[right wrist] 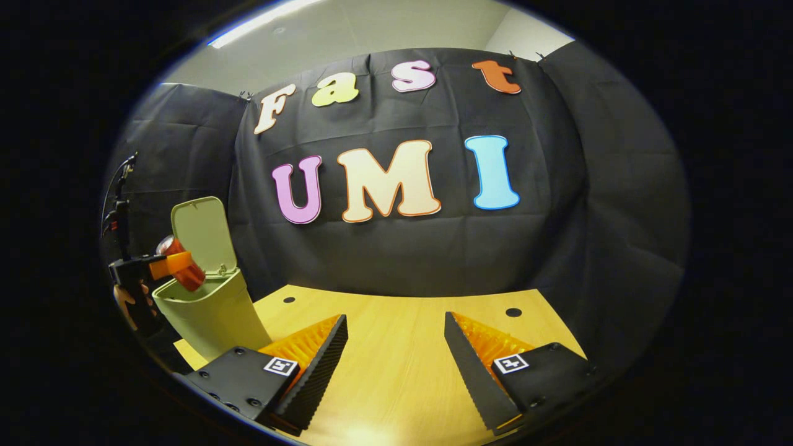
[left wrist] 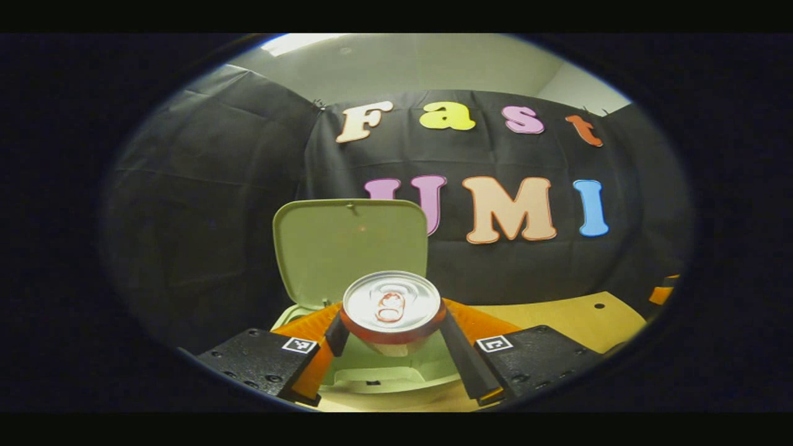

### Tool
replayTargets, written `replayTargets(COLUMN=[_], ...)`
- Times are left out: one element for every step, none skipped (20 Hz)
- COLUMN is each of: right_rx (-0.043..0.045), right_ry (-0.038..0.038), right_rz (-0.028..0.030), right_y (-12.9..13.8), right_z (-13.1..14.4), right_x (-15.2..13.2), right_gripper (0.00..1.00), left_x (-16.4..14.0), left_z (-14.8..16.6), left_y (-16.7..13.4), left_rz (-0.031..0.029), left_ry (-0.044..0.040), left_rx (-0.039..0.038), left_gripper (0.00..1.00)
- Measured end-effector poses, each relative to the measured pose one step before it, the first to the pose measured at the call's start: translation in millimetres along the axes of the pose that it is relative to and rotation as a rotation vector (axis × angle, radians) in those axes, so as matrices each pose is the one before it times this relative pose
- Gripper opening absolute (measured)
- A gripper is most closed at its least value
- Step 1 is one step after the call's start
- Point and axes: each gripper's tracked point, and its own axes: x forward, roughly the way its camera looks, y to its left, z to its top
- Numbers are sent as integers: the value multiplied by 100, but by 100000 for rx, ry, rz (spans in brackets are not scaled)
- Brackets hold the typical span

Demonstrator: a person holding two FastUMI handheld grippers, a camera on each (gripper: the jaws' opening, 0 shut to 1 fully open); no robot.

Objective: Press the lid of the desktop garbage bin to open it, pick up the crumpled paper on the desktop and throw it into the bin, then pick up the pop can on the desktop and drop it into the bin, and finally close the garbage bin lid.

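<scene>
- The left gripper [left wrist: 391, 331] has its fingers closed on the pop can [left wrist: 391, 308], one on each side of its body, the top with its pull tab facing the camera.
- From the right gripper view the can is tilted over the open mouth of the garbage bin [right wrist: 214, 310], not yet dropped.
- The lid [left wrist: 350, 248] stands upright behind the opening, so the pressing step looks done.
- No crumpled paper lies on the visible table [right wrist: 396, 347]; likely already binned, though the inside can't be checked.
- The right gripper [right wrist: 396, 353] hangs over bare table, fingers spread wide and empty.
- Left to do: release the can, close the lid.
</scene>
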Motion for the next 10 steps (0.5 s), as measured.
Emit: replayTargets(right_rx=[-637,-690,-785,-962,-1003,-638,-336,45,112,-105], right_ry=[164,372,-19,-266,-264,-151,-320,-273,-363,-879], right_rz=[441,487,295,47,-240,-303,-167,-245,-741,-1332], right_y=[239,258,209,161,-9,38,33,18,-139,-249], right_z=[-31,-36,-37,130,38,57,124,81,116,198], right_x=[66,-61,-215,-45,-12,-48,-192,-129,-132,-277], right_gripper=[99,99,99,99,99,98,99,99,98,99], left_x=[-74,-61,76,155,72,249,409,586,598,661], left_z=[-25,-75,7,338,818,774,903,828,968,1066], left_y=[386,261,377,261,56,-146,61,138,162,252], left_rz=[424,413,946,523,-122,-545,-543,-511,-109,96], left_ry=[130,299,-36,-820,-1566,-1899,-1798,-1635,-1333,-1724], left_rx=[-326,246,847,710,230,366,893,1143,673,310], left_gripper=[80,85,91,93,93,93,94,93,93,92])
